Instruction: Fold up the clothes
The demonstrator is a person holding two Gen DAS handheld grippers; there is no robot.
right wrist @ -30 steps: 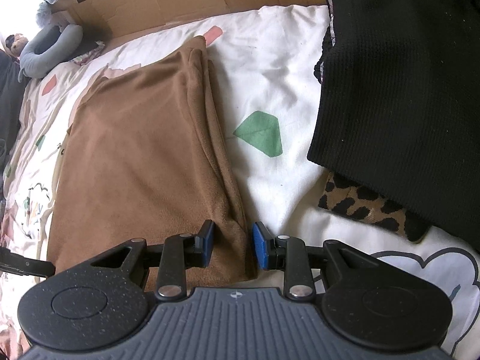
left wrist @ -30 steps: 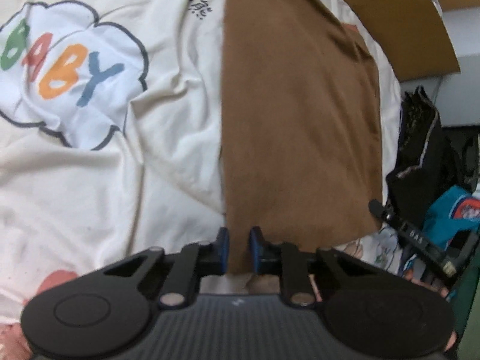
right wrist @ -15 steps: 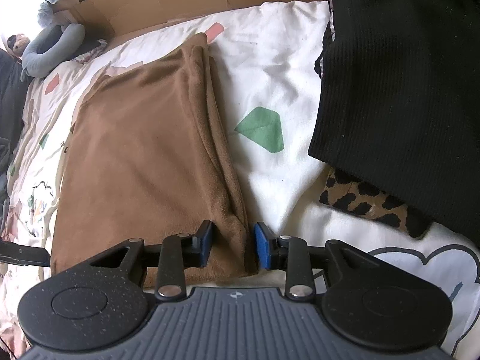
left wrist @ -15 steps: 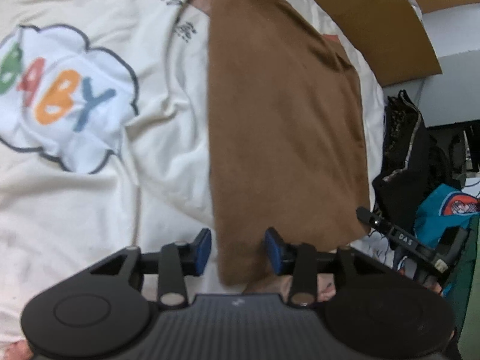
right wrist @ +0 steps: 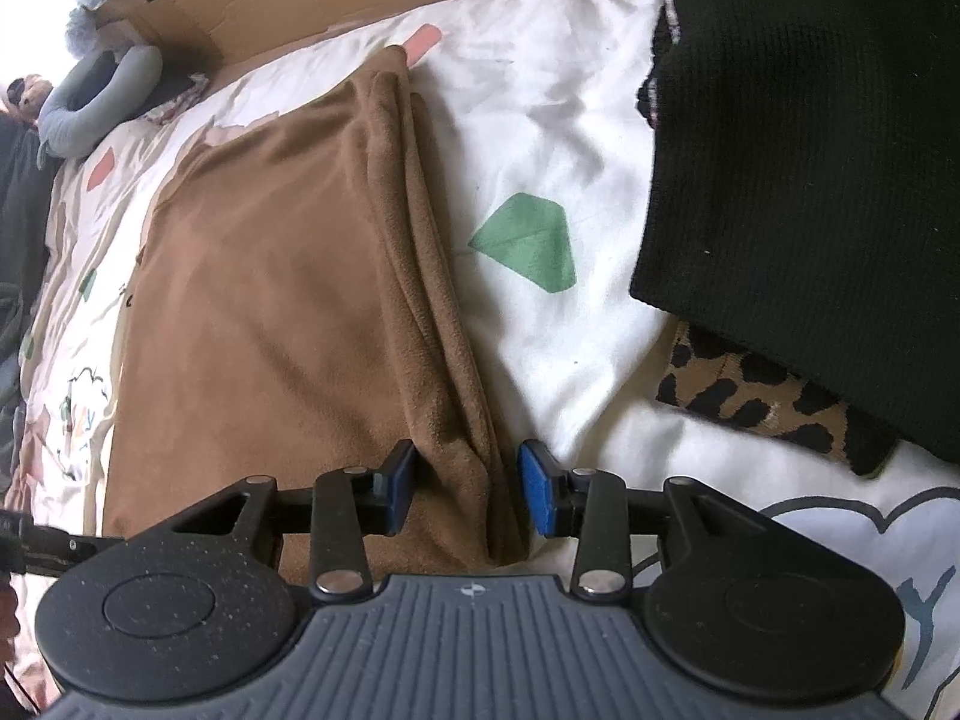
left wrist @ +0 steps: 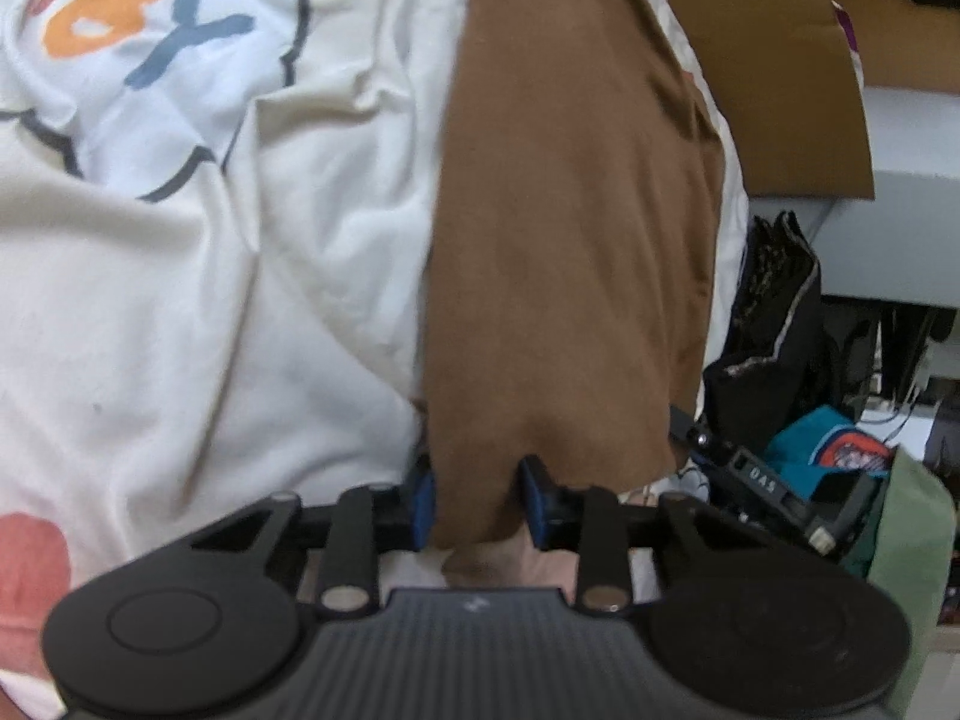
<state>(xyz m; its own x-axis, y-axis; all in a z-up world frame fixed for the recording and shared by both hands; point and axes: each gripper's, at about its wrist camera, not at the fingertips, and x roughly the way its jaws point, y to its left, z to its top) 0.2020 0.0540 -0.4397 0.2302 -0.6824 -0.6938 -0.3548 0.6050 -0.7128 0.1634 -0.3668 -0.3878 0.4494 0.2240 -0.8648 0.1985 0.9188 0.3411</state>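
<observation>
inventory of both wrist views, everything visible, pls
brown garment: 1, brown, folded lengthwise on the bedsheet, near corners between the jaws of both grippers
bedsheet: 1, cream with coloured prints, under everything
black knit garment: 1, black, right side of right wrist view
leopard-print cloth: 1, tan and black, partly under the black knit
cardboard: flattened sheet, brown, along the far edge of the sheet
neck pillow: 1, grey, far left of right wrist view
clothes pile: dark and teal, beside the bed, count unclear
left gripper: black with blue pads, open around the garment's corner
right gripper: black with blue pads, open around the folded edge
</observation>
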